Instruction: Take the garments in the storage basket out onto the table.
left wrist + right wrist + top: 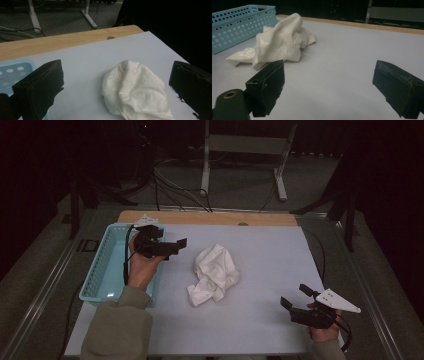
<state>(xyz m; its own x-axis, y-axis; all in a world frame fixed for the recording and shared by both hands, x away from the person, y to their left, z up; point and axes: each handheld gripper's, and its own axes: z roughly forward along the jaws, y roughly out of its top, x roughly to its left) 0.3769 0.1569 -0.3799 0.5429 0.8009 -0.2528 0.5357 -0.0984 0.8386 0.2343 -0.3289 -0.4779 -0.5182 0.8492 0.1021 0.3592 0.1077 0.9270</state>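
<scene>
**White cloth crumpled at mid-table, both grippers spread and empty**

White and loosely bunched, the cloth (215,274) lies near the centre of the pale mat (270,255) that covers the wooden table (210,217), with a flatter tail of fabric trailing toward 7 o'clock in the high view. At 9 o'clock from it sits the light blue perforated basket (100,270), along the mat's left edge.

The left gripper (176,249) is held by the left hand (142,267) over the basket's inner rim, at about 10 o'clock from the cloth, pointing toward it. Its jaws stand wide apart and hold nothing; in the left gripper view the cloth (136,90) lies on the mat between and beyond the two black jaws, not touching either.

The right gripper (296,296) is at about 4 o'clock from the cloth, well apart from it, near the mat's front right corner, in the right hand (322,332). Its jaws are likewise spread with nothing between them. In the right gripper view the cloth (279,40) lies farther off at 11 o'clock, just beside the basket (239,27).
</scene>
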